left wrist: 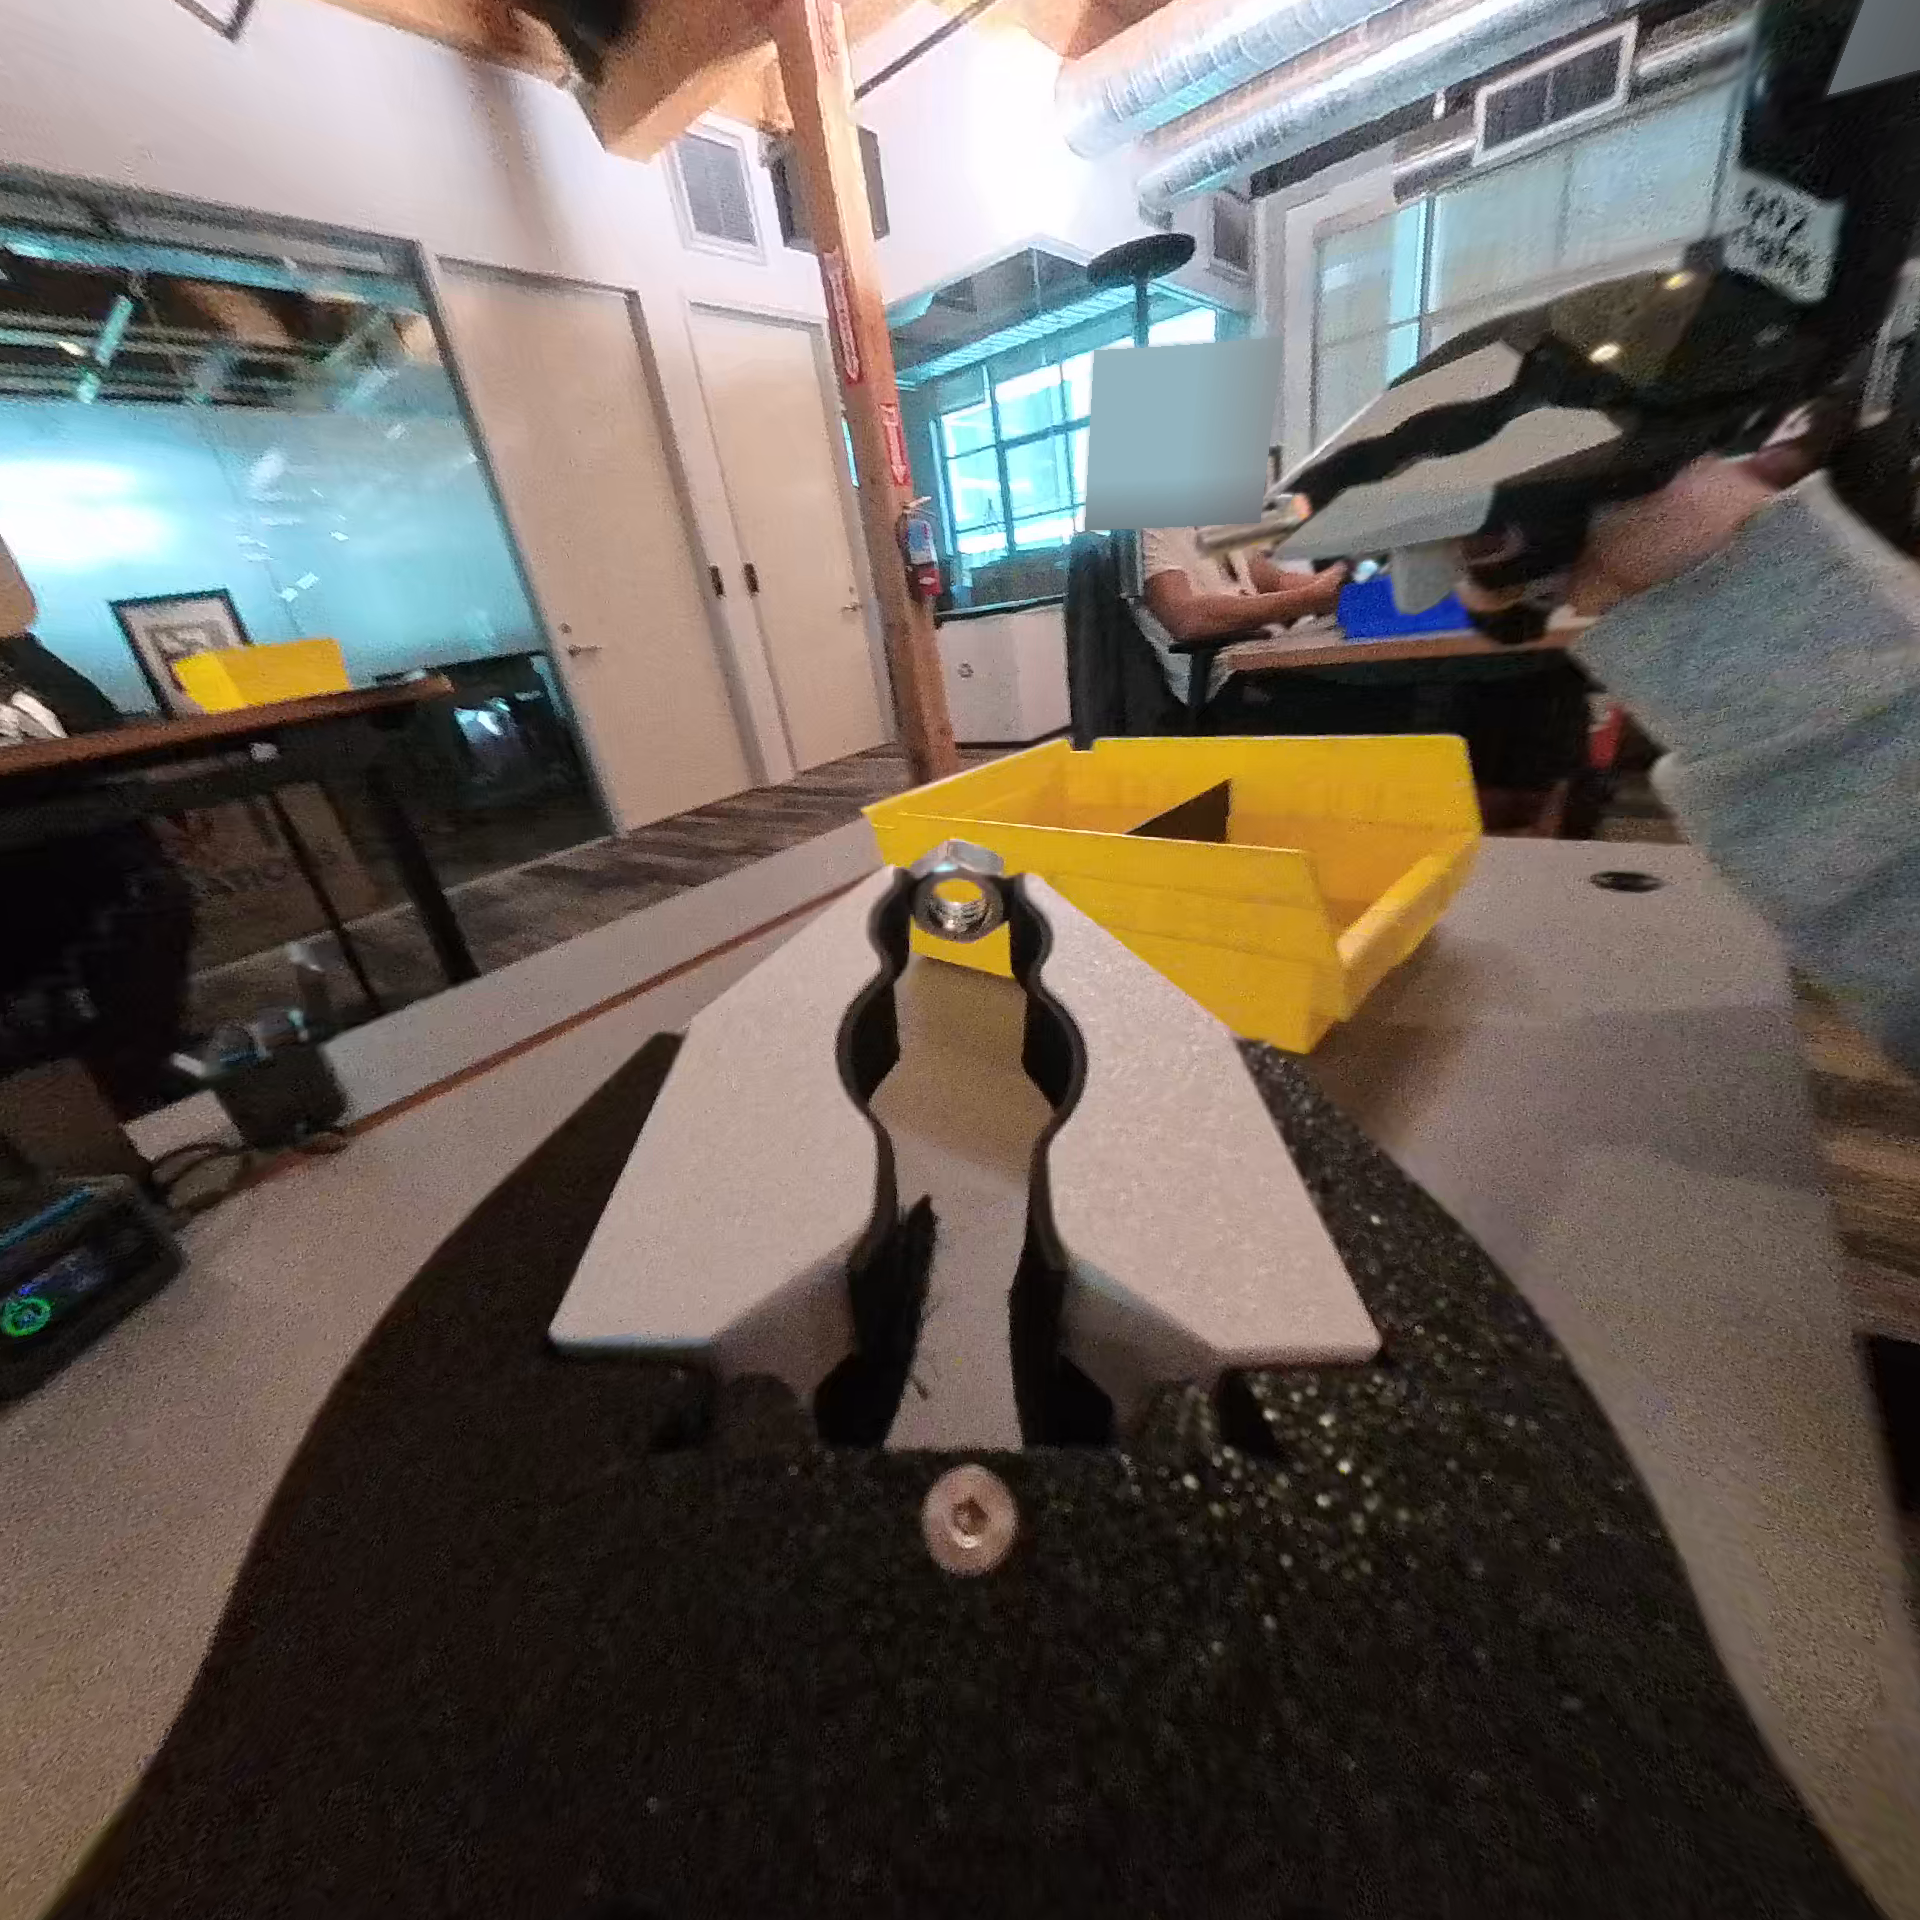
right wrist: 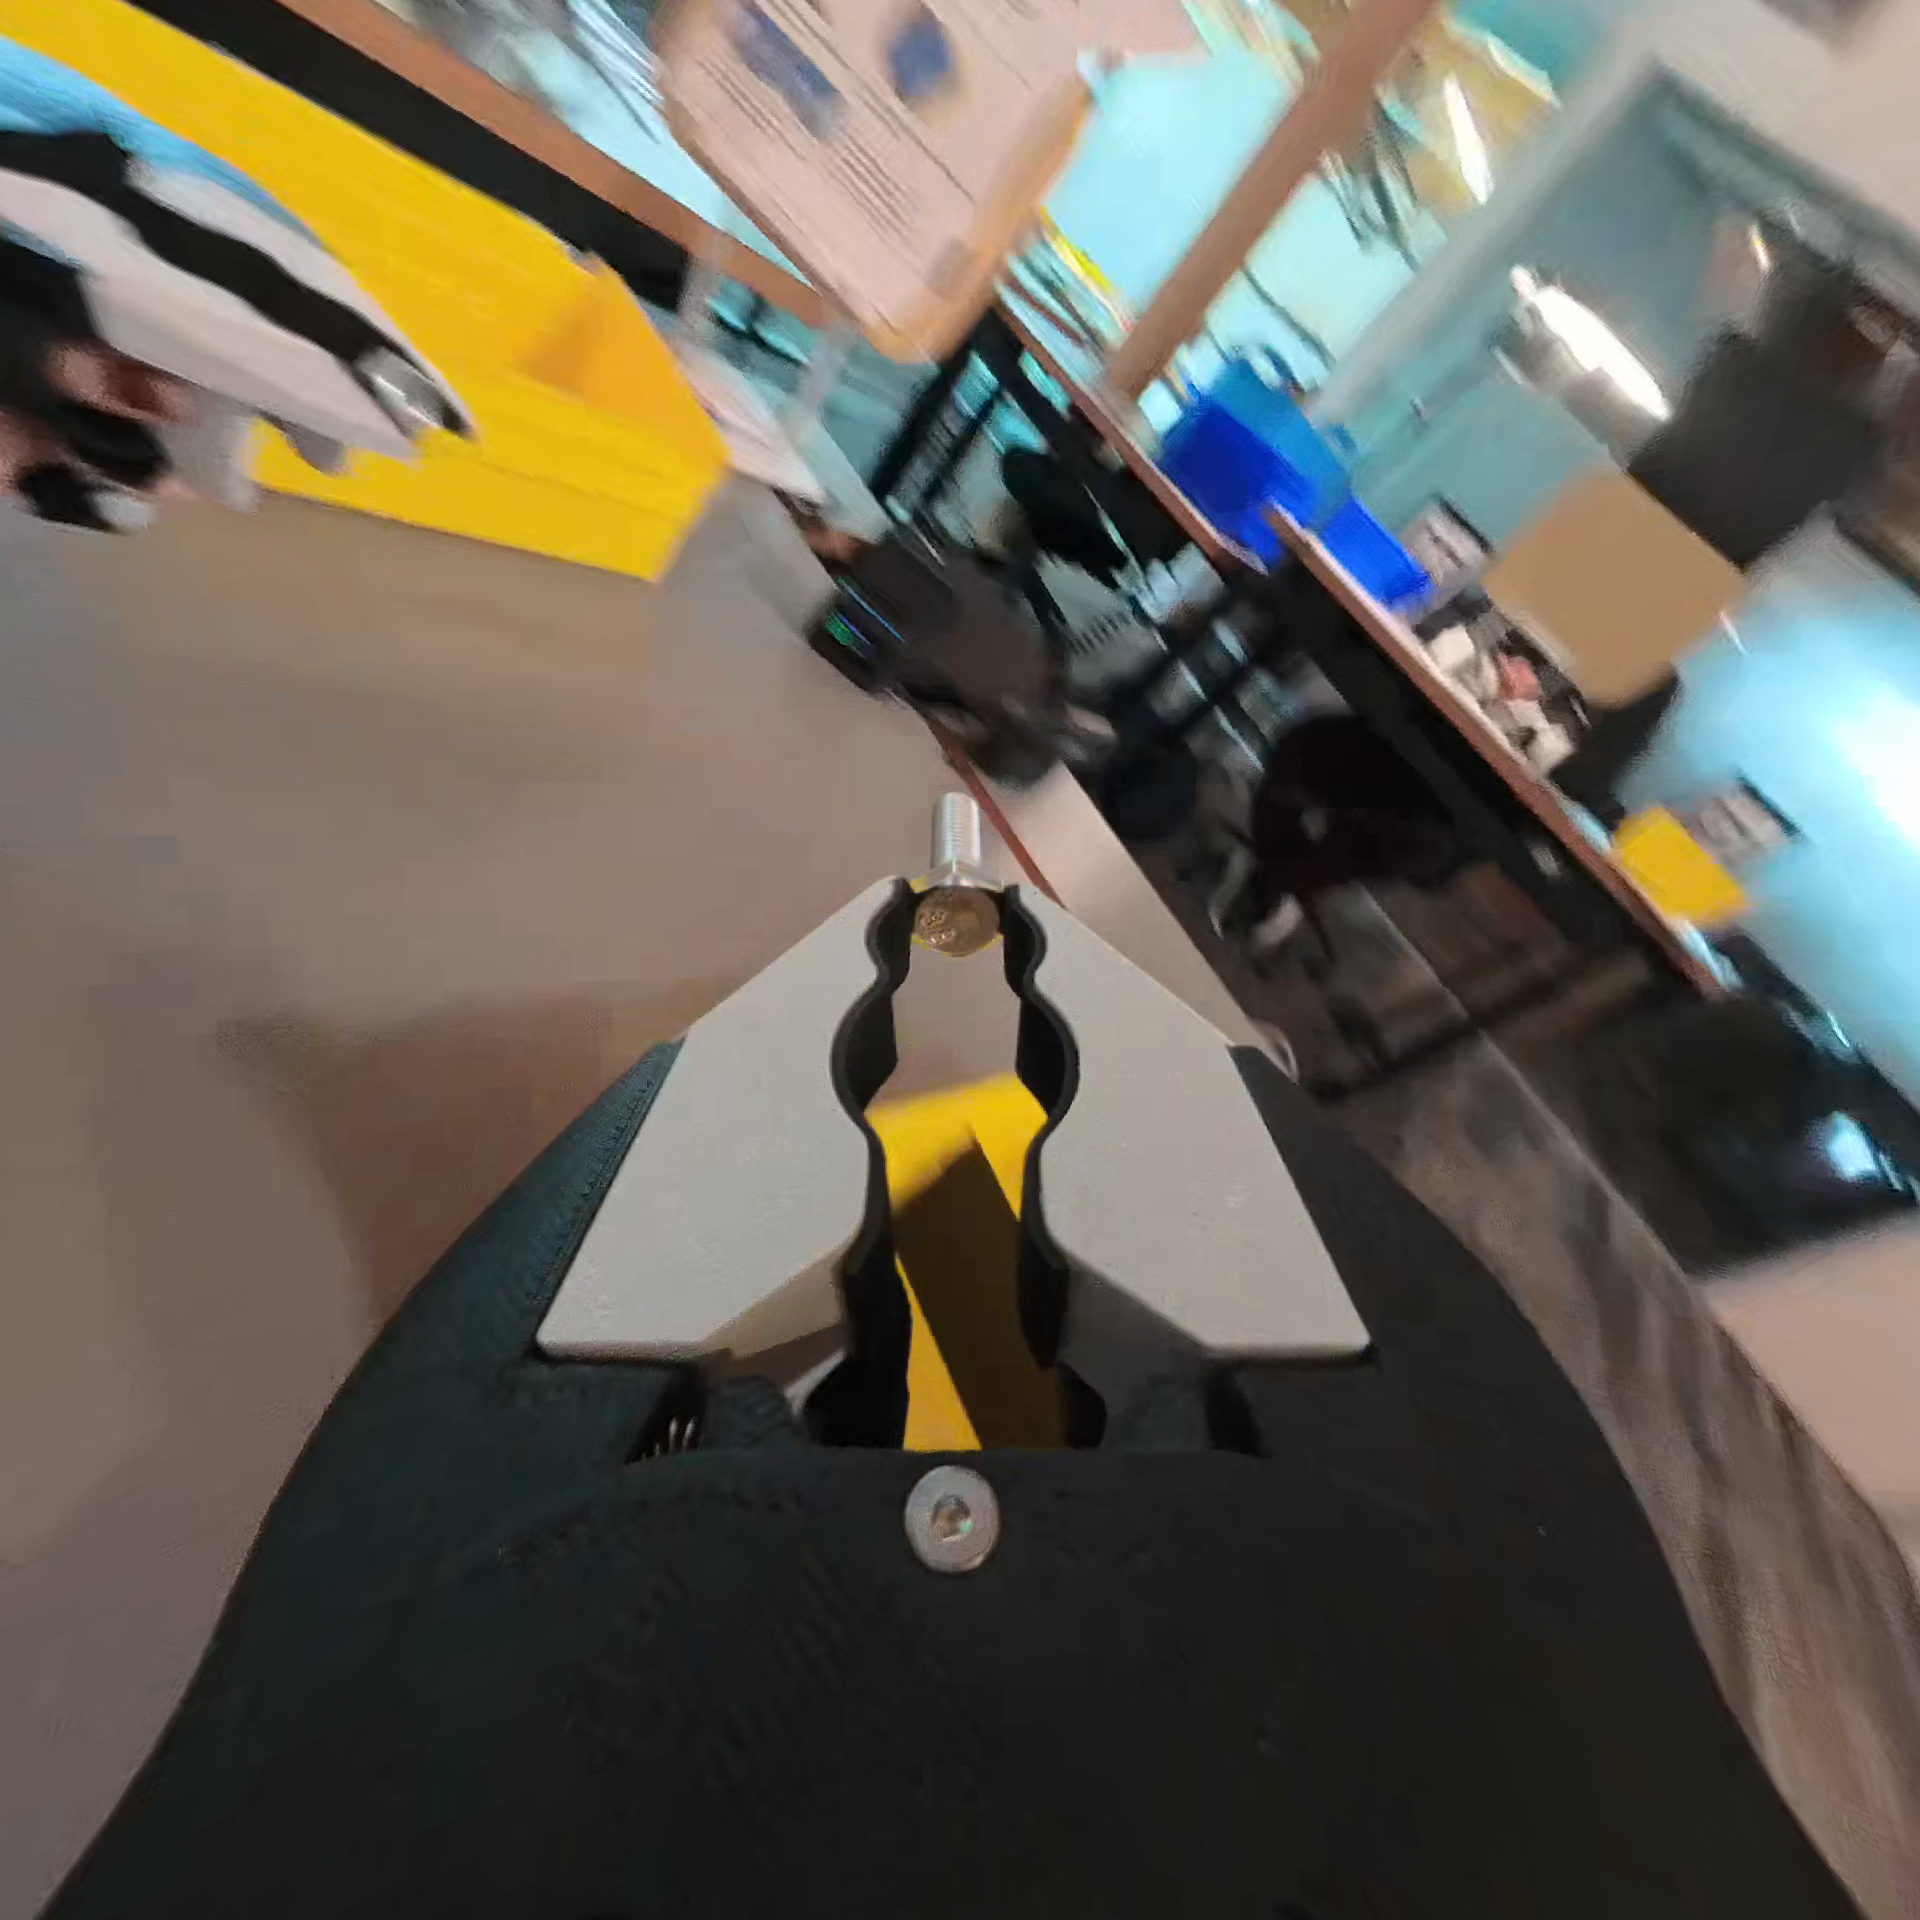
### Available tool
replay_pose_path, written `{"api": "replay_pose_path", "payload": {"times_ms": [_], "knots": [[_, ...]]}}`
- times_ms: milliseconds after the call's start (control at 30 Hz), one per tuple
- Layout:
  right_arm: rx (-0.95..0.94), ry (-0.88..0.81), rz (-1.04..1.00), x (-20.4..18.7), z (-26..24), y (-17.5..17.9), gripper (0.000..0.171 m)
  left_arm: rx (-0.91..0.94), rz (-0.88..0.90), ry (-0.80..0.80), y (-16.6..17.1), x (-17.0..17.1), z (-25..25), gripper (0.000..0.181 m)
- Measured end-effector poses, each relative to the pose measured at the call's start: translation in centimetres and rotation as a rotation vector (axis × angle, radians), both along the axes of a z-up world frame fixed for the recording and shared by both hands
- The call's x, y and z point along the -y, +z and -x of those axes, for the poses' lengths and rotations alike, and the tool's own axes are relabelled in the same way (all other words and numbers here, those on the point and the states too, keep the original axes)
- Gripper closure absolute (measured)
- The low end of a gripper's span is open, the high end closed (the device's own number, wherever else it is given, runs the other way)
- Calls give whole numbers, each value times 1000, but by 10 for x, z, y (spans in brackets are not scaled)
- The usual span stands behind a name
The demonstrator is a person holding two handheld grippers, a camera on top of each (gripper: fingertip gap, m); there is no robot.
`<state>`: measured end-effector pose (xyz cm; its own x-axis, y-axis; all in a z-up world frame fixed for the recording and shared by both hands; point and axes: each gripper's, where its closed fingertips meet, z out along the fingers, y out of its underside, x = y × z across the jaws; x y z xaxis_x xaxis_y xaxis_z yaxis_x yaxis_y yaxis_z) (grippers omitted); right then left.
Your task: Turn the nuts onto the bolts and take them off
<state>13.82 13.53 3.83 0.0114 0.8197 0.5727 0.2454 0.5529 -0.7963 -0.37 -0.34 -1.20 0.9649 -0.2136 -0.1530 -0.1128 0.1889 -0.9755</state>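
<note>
Pinching a nut (left wrist: 956, 902) bore-forward, left gripper (left wrist: 958, 906) waits; right gripper (right wrist: 956, 920) clamps the bolt (right wrist: 954, 868) head, shank pointing onward, well apart.

Left wrist view level, low over table (left wrist: 1558, 1039); right wrist view tilted, blurred; both share yellow bin (left wrist: 1195, 862) (right wrist: 540, 343)

A matte grey tabletop (left wrist: 1558, 1039) carries a yellow plastic bin (left wrist: 1226, 883), which sits toward the far edge with its open front facing the near side. A small dark hole (left wrist: 1624, 881) marks the far right corner.
</note>
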Motion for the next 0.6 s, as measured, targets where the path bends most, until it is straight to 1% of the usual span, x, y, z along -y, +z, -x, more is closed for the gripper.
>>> {"api": "replay_pose_path", "payload": {"times_ms": [67,100,200,267,333,400,467,533,600], "knots": [[57,-143,43,-40,-28,-9,155,-62,-52,56,-3,-21,4,165],[88,-182,63,-53,-39,-16,155,-83,-72,70,-5,-32,5,165],[164,-246,142,-77,-60,-41,156,-151,-72,82,-16,-71,3,165],[192,-275,181,-86,-67,-55,156,-162,-71,91,-23,-95,2,165],[168,-312,193,-98,-68,-59,155,-169,-72,97,-31,-114,0,165],[126,-350,203,-115,-63,-55,155,-205,-29,103,-49,-130,0,165],[166,-353,239,-132,-52,-58,155,-231,21,79,-55,-134,-6,165],[306,-357,308,-155,-37,-77,155,-265,-47,44,-49,-126,-15,165],[463,-365,371,-179,-23,-102,155,-308,-77,48,-45,-122,-20,165]]}}
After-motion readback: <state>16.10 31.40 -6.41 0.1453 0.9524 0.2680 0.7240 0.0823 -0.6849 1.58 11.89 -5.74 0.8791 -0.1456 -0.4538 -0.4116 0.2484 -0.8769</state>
